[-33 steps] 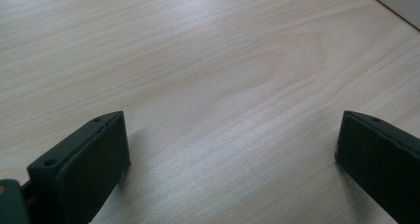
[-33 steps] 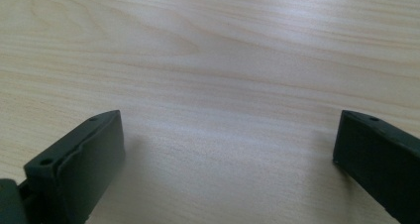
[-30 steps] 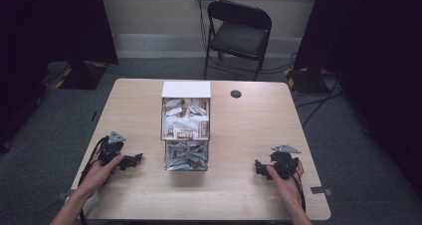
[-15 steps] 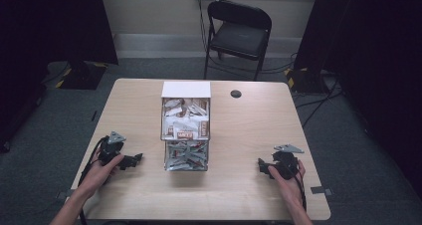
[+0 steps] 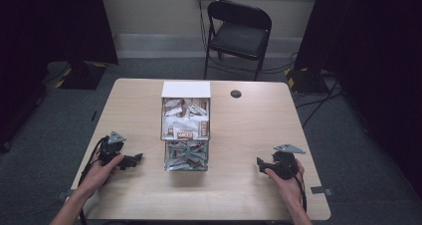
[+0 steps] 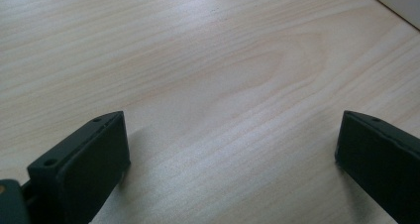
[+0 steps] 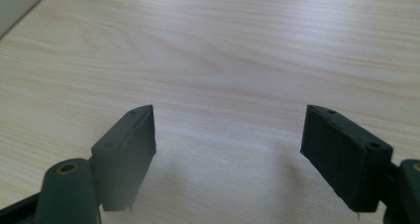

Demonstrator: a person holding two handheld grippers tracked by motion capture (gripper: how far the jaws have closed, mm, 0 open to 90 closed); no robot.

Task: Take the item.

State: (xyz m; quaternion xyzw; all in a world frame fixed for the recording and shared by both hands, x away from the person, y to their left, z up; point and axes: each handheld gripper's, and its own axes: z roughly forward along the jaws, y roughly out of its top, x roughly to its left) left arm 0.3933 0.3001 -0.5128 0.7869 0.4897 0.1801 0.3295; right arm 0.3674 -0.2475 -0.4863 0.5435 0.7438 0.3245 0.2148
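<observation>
Resting at lower left and lower right of the high view, the left gripper (image 5: 138,158) stands released and empty; the right gripper (image 5: 259,162), also empty, has just been closing slightly. The clear packet dispenser (image 5: 185,127) stands mid-frame between them, well apart. Risk: a careless sideways reach may topple it.

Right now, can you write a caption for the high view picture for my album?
Two open hand-held grippers, left and right, rest on a wooden table beside a clear box of packets.
</observation>
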